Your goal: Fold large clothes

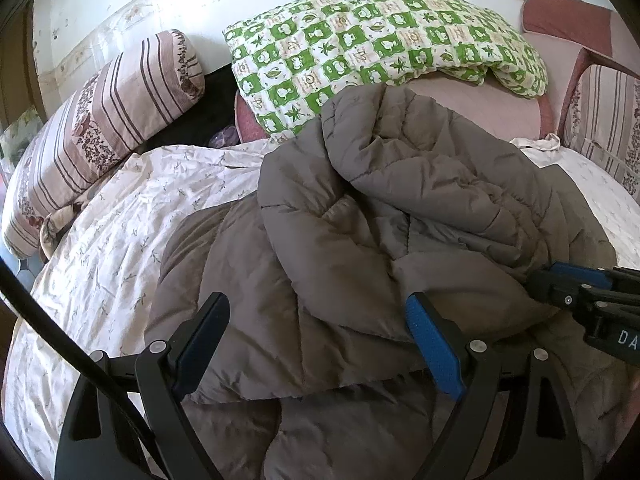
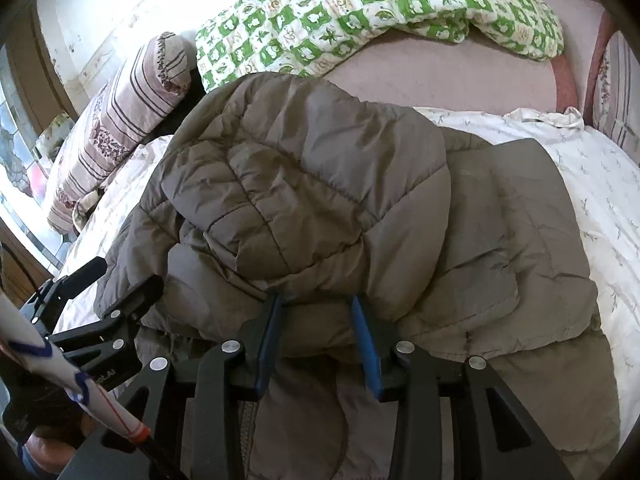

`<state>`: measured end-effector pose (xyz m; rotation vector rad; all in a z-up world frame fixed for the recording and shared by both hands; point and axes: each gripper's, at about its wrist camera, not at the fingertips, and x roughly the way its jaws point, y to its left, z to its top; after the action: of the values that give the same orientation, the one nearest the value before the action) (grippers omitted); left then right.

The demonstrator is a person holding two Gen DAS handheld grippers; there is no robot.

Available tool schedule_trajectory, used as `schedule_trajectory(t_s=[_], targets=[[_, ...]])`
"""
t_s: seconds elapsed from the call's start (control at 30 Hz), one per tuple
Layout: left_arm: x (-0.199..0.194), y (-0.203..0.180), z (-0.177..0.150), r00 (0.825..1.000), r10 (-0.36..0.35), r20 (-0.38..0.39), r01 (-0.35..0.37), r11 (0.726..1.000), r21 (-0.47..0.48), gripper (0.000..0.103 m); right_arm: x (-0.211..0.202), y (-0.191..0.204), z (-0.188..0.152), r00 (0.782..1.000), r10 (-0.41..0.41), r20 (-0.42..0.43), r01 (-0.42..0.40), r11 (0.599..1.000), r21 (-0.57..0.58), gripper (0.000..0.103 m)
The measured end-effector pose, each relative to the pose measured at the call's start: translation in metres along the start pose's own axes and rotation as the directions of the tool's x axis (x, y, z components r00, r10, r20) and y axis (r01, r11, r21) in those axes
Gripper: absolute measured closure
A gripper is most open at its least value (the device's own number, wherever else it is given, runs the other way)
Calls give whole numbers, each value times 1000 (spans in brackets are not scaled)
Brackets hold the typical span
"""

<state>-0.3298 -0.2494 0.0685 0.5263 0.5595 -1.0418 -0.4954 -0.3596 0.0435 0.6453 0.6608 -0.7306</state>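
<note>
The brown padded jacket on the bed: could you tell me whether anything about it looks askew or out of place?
The brown padded jacket lies bunched, not flat: its upper part is flopped over in a rumpled mound on the floral sheet. The right gripper pinches a fold of it; the left gripper stands open over it.

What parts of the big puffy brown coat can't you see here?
- Puffy brown quilted coat: near hem, right wrist view, hidden behind right gripper.
- Same coat, left wrist view: front hidden behind left gripper.
- Both views: sleeves buried under folds.
</note>
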Motion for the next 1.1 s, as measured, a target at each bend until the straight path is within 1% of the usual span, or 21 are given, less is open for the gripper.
schedule_trajectory(t_s=[0.17,0.37,0.5,0.6,0.7,0.77,0.87,0.9,0.97,1.1], targets=[[-9,-1,1,1000,4,5,-4,1000,4,14,-19,4,2,999,21,30,-21,1000,7,63],[-35,-1,2,999,12,35,-13,1000,16,14,-45,7,-3,999,23,45,-23,1000,12,63],[-54,5,-4,999,21,38,-21,1000,5,14,-72,7,-16,998,16,66,-17,1000,7,61],[-74,16,-15,1000,12,28,-11,999,-38,14,-95,9,-34,996,19,82,-21,999,30,57],[-92,26,-34,1000,-26,-2,25,994,-102,14,-119,7,-62,996,30,88,-35,998,52,55],[-99,26,-48,999,-25,-25,21,993,-119,14,-132,7,-83,997,23,78,-27,999,43,54],[-110,24,-77,996,-31,-84,19,990,-141,14,-154,3,-116,998,-10,64,7,999,39,52],[-114,24,-91,993,-35,-114,17,988,-154,14,-158,0,-124,998,-5,55,2,999,48,52],[-122,24,-112,989,-27,-146,2,985,-173,14,-168,-7,-144,999,1,37,-4,997,72,52],[-150,28,-153,984,17,-177,-50,981,-187,14,-186,-18,-181,1000,-17,15,15,994,109,52]])
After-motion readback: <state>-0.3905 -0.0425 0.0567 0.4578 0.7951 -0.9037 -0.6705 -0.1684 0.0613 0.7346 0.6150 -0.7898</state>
